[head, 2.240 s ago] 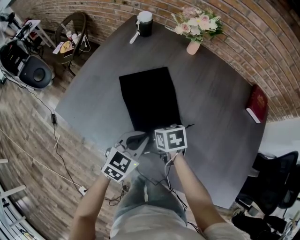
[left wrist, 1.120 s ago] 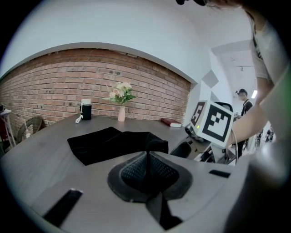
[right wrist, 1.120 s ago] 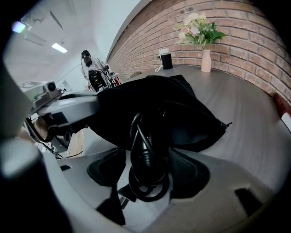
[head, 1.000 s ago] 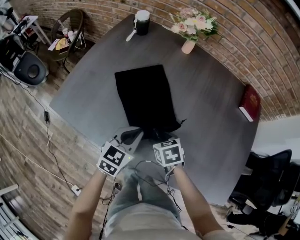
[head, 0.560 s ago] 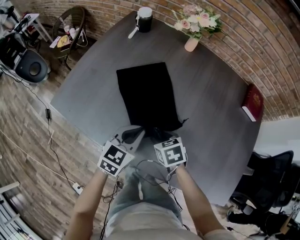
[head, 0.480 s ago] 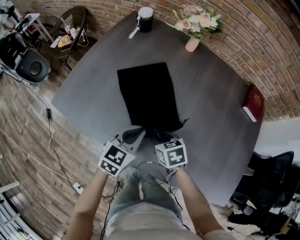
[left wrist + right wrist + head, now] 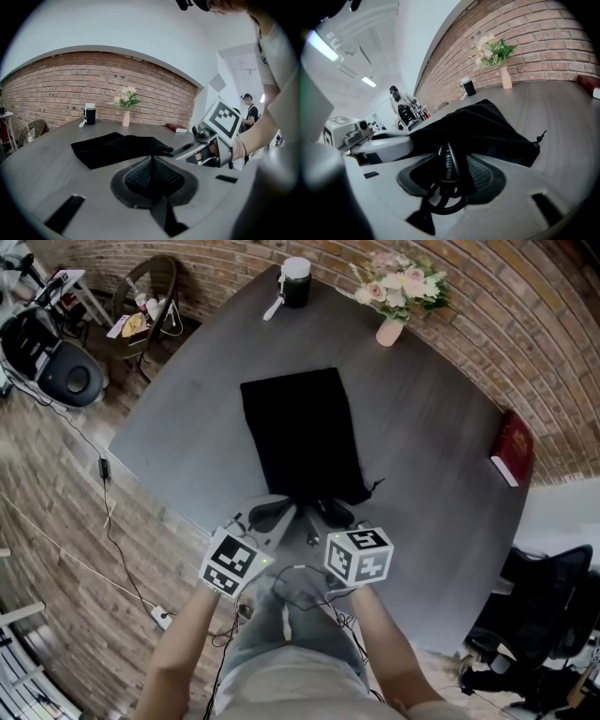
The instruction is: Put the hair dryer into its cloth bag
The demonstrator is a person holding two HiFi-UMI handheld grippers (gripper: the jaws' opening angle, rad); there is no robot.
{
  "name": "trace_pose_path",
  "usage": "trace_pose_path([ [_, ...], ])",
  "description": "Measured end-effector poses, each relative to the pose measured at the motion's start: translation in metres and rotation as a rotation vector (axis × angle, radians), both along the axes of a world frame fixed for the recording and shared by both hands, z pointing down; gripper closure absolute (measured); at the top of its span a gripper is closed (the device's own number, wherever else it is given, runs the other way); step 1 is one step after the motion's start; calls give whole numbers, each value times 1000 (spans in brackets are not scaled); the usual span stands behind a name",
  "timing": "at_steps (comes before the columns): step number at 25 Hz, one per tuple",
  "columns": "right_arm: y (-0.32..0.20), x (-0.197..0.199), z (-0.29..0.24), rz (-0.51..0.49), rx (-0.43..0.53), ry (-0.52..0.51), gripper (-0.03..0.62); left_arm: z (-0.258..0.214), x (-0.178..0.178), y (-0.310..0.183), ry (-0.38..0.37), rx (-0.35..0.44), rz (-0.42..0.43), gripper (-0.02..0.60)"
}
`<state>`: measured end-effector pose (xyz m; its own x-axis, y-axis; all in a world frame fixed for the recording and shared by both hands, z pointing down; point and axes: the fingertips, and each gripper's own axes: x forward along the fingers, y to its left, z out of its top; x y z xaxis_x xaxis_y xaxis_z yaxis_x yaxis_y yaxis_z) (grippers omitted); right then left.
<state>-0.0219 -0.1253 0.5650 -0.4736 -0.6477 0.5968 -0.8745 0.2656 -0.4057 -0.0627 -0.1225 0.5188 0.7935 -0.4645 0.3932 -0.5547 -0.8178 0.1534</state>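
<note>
We found the black cloth bag [image 7: 300, 432] lying flat at the middle of the dark grey table [image 7: 422, 456]. Its closed end pointed to 12 o'clock and its gathered mouth lay toward us at 6 o'clock, near the table's edge.

Our left gripper [image 7: 151, 161] sat at about 7 o'clock from that mouth. Its jaws were clenched together on a thin fold of the bag's black cloth, which ran up from between the pads to the bag's rim.

Our right gripper [image 7: 452, 152] was at about 5 o'clock from the mouth, just beside the left one and tilted downward. Its jaws had just been closing, and they were grasping several loops of black cord [image 7: 447, 163]. One loop hung below the pads, and the bag's open end bulged right behind them. In the head view more cord trailed off the table's edge between our two arms.

We could not make out the hair dryer's body in any view, only this cord at the bag's mouth.

At the table's far rim a black cup with a white lid [image 7: 296, 282] stood at 12 o'clock. A vase of flowers [image 7: 394, 298] stood at 1 o'clock, and a red book [image 7: 513, 448] lay at 3 o'clock, all well apart from the bag.
</note>
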Motion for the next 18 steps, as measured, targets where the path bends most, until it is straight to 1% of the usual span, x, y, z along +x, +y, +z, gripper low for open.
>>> trace_pose_path([
  [3,-11,0,-9,38,51,-29,424,-3,-1,0,5,6,1,566],
  [9,-33,0,-17,107,99,-97,425,-9,0,-3,13,22,14,566],
  [14,-50,-3,-21,129,143,-132,427,-15,-1,-5,29,29,23,566],
  [18,-66,-6,-20,156,156,-160,427,-18,0,-8,37,29,33,566],
])
